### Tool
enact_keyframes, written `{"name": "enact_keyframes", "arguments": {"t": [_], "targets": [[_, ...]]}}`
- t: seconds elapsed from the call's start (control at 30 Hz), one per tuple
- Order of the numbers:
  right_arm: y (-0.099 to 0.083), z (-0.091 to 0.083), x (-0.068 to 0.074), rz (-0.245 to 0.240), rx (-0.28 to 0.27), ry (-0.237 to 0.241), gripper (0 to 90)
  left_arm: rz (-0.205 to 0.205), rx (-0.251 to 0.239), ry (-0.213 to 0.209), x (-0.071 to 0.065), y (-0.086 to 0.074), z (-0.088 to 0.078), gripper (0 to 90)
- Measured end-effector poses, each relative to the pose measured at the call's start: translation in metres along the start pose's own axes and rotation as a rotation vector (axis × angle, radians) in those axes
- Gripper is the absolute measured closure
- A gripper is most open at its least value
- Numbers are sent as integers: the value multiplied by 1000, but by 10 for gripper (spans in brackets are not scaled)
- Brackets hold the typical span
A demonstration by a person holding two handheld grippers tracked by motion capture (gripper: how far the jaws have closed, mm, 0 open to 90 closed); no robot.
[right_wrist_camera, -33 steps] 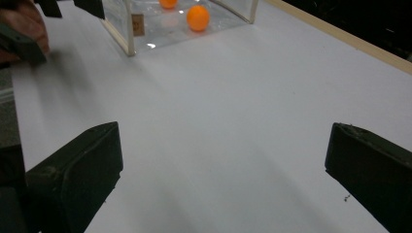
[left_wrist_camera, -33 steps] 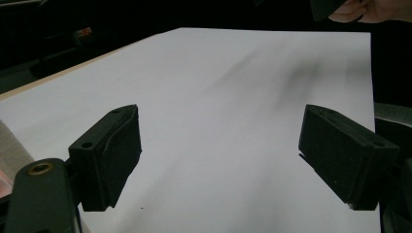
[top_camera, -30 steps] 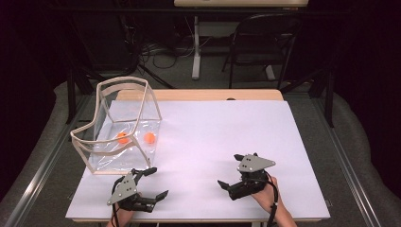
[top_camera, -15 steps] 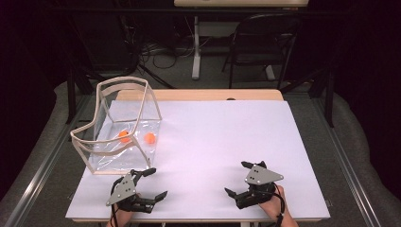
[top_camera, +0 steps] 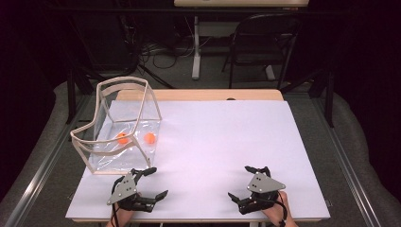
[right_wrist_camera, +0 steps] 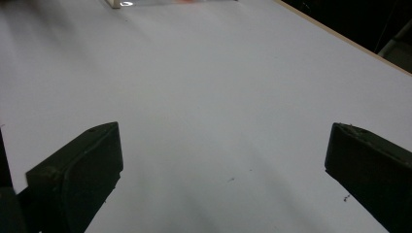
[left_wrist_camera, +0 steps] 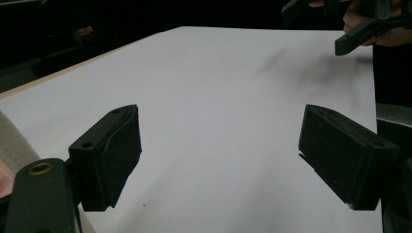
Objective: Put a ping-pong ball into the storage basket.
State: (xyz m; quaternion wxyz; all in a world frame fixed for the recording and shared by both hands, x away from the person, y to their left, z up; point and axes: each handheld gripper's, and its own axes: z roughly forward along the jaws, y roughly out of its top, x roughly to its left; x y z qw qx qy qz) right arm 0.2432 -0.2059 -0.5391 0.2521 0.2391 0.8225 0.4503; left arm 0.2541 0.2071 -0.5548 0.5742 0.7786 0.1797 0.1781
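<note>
White covers the worktop [top_camera: 227, 142] from edge to edge, dark room behind. Landmark is the clear box [top_camera: 120, 127] with a pale rim, near the worktop's left side, its long axis running from the near edge toward the far one, taller end farthest away. Two orange balls [top_camera: 123, 138] lie inside on its floor, side by side. Just in front of the box hovers the left tool [top_camera: 153, 183], jaws spread wide, gripping nothing. Well off to the box's right, the right tool [top_camera: 245, 183] gapes wide too, empty.
</note>
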Motion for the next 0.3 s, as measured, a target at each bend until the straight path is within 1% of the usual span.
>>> {"name": "enact_keyframes", "arguments": {"t": [0.1, 0.13, 0.3], "targets": [[-1, 0, 0, 1, 6, -2, 0, 1, 3, 4, -1, 0, 0, 157], [-1, 0, 0, 2, 5, -2, 0, 2, -3, 3, -1, 0, 0, 157], [-2, 0, -1, 9, 2, 5, 0, 4, 2, 6, -1, 0, -1, 156]]}}
